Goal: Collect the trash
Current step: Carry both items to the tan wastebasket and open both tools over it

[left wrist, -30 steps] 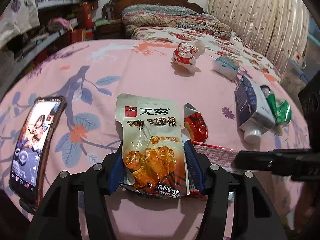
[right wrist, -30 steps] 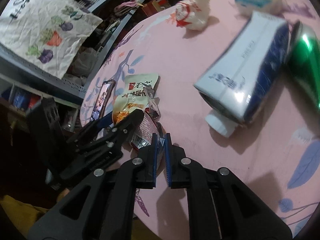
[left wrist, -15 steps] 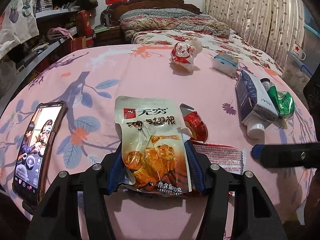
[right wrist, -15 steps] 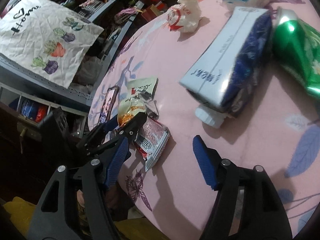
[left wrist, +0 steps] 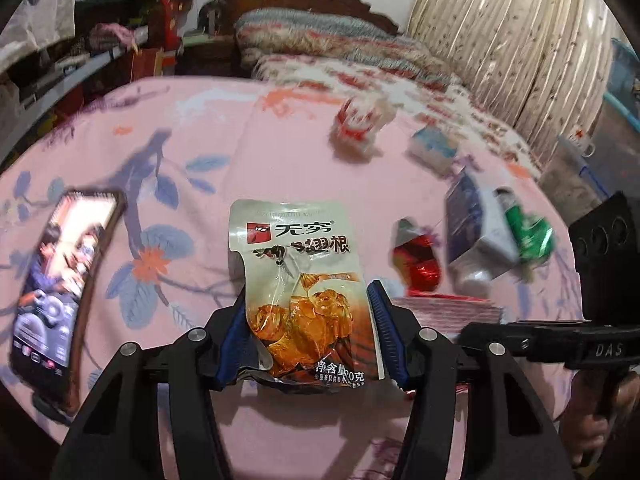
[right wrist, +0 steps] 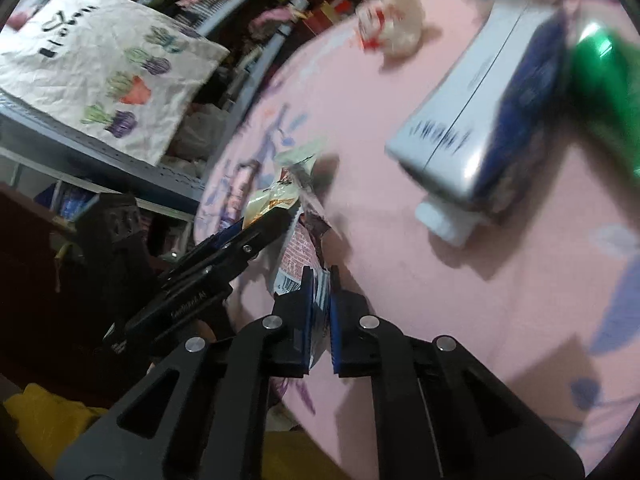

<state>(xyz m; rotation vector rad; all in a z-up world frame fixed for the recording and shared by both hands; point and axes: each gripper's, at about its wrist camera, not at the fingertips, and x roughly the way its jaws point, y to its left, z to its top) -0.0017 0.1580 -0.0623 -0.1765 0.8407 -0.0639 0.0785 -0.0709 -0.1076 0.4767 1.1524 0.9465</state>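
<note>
My left gripper is shut on a beige and orange snack pouch, held flat between its blue pads above the pink tablecloth. My right gripper is shut on the end of a red printed wrapper, which also shows in the left wrist view. A crumpled red foil, a blue and white carton, a crushed green can, a red and white crumpled wrapper and a small blue pack lie on the table.
A phone with a lit screen lies at the table's left edge. A bed and curtains stand behind the table. Shelves and a white cloth bag are beyond the table's far side.
My right gripper was open half a second ago and has now closed on the red printed wrapper. My left gripper still holds the snack pouch.
</note>
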